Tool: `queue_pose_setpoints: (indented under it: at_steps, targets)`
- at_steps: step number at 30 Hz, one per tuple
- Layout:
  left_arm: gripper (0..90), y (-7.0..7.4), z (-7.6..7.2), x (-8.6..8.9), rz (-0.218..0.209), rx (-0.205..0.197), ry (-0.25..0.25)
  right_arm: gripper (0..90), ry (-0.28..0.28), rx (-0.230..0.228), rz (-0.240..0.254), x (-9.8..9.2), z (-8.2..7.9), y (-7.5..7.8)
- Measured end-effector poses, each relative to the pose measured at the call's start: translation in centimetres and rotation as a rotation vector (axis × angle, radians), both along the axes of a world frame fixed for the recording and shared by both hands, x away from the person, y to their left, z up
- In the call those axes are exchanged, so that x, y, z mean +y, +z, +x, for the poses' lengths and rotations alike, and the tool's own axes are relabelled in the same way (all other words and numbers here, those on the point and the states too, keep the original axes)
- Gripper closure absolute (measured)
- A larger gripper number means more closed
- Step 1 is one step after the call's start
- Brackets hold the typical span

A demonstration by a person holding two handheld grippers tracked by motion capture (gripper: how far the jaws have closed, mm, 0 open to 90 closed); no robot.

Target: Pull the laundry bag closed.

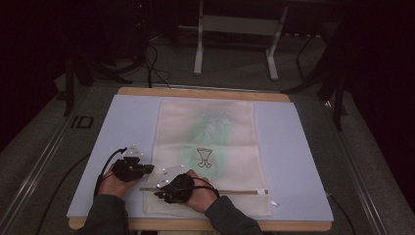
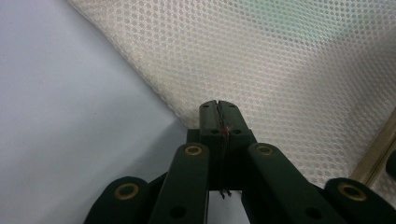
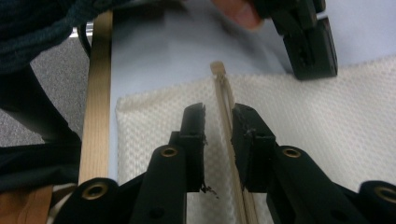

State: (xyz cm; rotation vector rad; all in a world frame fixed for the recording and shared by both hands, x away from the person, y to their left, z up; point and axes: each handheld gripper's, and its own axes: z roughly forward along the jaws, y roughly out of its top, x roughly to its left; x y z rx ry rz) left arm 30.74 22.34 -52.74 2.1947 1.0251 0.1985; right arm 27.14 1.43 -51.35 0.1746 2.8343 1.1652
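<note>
On the bench (image 1: 298, 161), over a pale blue mat, lies a white mesh bag (image 1: 208, 147), long side running away from the person. Its zipper (image 1: 235, 191) crosses the near end, tan tape, with a strip of mesh below it. A greenish patch and a small dark printed figure show through the mesh near the middle.

Left gripper (image 1: 147, 169) sits at the bag's left edge, just above the zipper line. Left gripper view: jaws pressed together tip to tip, their ends at the mesh edge where it meets the blue mat. A thin strand runs down the seam between them; whether any mesh is pinched there is hard to say from this angle.

Right gripper (image 1: 161, 192) lies low over the left end of the zipper, hand behind it on the bag. Right gripper view: jaws stand apart on either side of the zipper tape (image 3: 226, 116), which runs up between them to its end near the bag's corner. Neither pad presses on it; a gap shows on the left side, and the right pad sits just beside the tape. The left gripper's closed tips (image 3: 315, 51) show farther off, at the mesh edge.

Bench's wooden rim (image 3: 95, 107) runs along the left of that view.
</note>
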Motion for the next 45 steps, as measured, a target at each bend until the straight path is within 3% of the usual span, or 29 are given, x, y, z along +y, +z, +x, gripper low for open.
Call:
queue_pose_setpoints:
  at_steps: [7, 32, 45]
  targets:
    - [89.2, -0.1, 0.1, 0.0, -0.013, 0.007, 0.006, 81.9, 0.011, -0.024, -0.006, 1.4, 0.2, 0.3]
    - [89.3, -0.2, 0.3, 0.2, -0.035, 0.022, 0.011, 80.7, -0.014, -0.002, 0.009, 4.5, 0.9, -0.9]
    - [89.4, -0.2, 0.4, 0.3, -0.044, 0.035, 0.013, 79.5, -0.014, -0.010, -0.015, 5.2, 1.1, -1.4]
